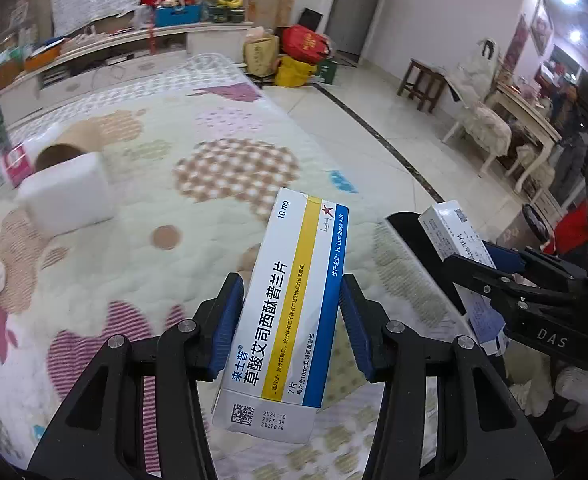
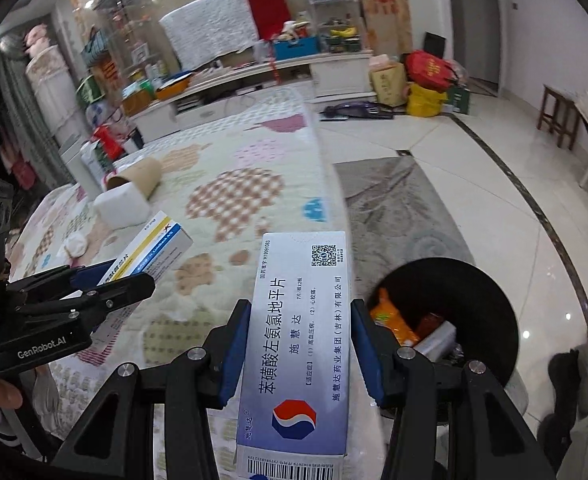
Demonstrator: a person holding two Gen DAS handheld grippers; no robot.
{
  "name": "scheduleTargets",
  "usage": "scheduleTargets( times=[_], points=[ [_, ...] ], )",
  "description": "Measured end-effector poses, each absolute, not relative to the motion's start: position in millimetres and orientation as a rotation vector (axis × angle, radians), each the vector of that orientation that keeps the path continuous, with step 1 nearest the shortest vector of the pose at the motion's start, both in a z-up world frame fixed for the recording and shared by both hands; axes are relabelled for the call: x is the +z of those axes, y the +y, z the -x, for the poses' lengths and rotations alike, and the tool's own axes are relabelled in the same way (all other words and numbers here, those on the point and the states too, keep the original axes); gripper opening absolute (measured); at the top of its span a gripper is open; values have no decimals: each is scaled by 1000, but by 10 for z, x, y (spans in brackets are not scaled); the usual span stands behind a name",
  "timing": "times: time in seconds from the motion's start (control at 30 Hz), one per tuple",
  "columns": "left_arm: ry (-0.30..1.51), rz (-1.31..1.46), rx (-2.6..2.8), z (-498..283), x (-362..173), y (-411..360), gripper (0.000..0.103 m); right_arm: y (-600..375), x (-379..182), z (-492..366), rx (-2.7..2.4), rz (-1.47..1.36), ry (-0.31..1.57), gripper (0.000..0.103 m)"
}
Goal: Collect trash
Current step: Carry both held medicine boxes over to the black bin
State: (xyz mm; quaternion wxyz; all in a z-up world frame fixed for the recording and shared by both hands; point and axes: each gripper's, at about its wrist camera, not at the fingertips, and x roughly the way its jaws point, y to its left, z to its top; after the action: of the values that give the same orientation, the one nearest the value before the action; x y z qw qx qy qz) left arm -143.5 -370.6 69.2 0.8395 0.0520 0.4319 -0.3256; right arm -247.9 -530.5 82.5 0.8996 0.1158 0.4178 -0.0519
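My left gripper is shut on a white medicine box with yellow and blue stripes, held above the quilted bed cover. It also shows in the right wrist view. My right gripper is shut on a pale blue medicine box with a red and blue logo, held near the bed's edge, left of a black trash bin. The bin holds an orange packet and other wrappers. In the left wrist view the right gripper and its box are at the right.
On the bed lie a white foam block, a cardboard tube, a crumpled tissue and a pink box. A grey rug lies on the tiled floor beside the bed. Bags and boxes stand by the far wall.
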Motion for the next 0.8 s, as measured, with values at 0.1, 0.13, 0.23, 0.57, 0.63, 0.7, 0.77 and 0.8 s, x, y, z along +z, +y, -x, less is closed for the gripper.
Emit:
scheduleTargets(
  times=[0.1, 0.13, 0.23, 0.57, 0.63, 0.7, 0.77, 0.8],
  points=[
    [911, -126, -715, 1455, 696, -3880, 47, -5446, 813, 2557, -136, -254, 860, 48],
    [913, -130, -725, 1467, 695, -3942, 47, -5489, 808, 2577, -145, -259, 861, 48],
    [909, -142, -748, 1507, 697, -4097, 47, -5614, 792, 2648, -171, -272, 857, 48],
    [938, -172, -816, 1571, 621, -4510, 47, -6024, 634, 2811, -248, -318, 875, 48],
    [947, -170, -841, 1584, 607, -4586, 47, -6087, 604, 2835, -257, -335, 877, 48],
    [954, -168, -857, 1582, 595, -4666, 47, -6152, 570, 2857, -266, -348, 880, 48],
    [960, -168, -872, 1591, 586, -4745, 47, -6206, 542, 2871, -276, -354, 884, 48],
    [965, -167, -881, 1592, 577, -4785, 47, -6231, 529, 2874, -281, -358, 885, 48]
  ],
)
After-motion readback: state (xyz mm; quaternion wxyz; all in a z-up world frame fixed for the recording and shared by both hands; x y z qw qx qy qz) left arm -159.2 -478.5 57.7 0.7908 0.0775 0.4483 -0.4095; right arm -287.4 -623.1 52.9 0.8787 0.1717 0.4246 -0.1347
